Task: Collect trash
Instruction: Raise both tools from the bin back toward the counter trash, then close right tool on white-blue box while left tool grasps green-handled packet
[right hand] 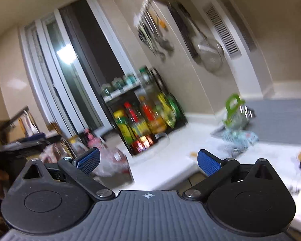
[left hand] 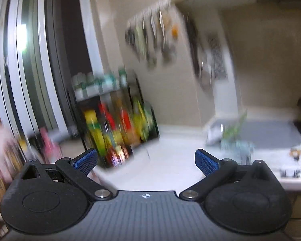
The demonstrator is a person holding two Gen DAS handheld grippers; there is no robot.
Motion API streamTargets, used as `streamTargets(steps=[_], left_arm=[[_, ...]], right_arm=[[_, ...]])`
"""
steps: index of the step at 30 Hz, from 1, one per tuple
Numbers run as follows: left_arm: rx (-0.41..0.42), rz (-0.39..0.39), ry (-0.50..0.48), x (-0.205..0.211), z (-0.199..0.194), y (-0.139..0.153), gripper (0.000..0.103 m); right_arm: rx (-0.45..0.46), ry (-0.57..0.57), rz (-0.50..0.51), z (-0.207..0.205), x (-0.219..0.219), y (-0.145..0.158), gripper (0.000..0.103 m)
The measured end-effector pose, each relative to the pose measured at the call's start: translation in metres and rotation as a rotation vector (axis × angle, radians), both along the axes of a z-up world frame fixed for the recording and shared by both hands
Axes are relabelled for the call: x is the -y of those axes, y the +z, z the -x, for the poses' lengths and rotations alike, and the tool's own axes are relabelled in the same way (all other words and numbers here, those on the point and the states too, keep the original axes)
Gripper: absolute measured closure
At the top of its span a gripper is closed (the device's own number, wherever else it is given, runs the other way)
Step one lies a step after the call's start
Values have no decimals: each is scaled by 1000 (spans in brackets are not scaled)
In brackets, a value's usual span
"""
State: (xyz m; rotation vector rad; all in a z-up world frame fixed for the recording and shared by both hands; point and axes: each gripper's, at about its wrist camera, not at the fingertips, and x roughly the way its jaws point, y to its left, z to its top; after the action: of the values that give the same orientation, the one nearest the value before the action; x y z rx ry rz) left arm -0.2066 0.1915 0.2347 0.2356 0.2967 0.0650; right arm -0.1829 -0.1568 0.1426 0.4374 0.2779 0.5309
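White kitchen counter (right hand: 170,146), running from a window corner to a grey mat (right hand: 281,120); both views are smeared.

Item: black bottle rack (right hand: 150,114), set back against the wall beside the window, we judge to keep sauces within reach yet off the working surface.

Item: utensils (right hand: 156,38), hung on a wall rail above the counter, clear of the surface.

Item: crumpled pale-blue wrapper (right hand: 238,138) with something green standing behind it, lying at the mat's near edge. We take this for the trash to collect, though blur leaves us unsure.

Item: left gripper (left hand: 146,160), fingers spread wide, nothing between them, held above the counter.

Item: right gripper (right hand: 148,160), likewise spread and empty, the wrapper well ahead to its right. We read both as held ready for a pick.
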Motion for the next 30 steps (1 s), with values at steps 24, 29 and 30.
streamTargets(steps=[24,29,30], left_arm=[[-239,156,89,-7,-63,-143,0],[-237,142,72,-2,-72,-143,0],[-237,136,69,-1,-75,-142,0]], right_arm=[[-228,-211,131,-48,1,-83,0],[-248,-214,149,-59,-1,-90,0],[-251,-216,150,-62,0,-90,0]])
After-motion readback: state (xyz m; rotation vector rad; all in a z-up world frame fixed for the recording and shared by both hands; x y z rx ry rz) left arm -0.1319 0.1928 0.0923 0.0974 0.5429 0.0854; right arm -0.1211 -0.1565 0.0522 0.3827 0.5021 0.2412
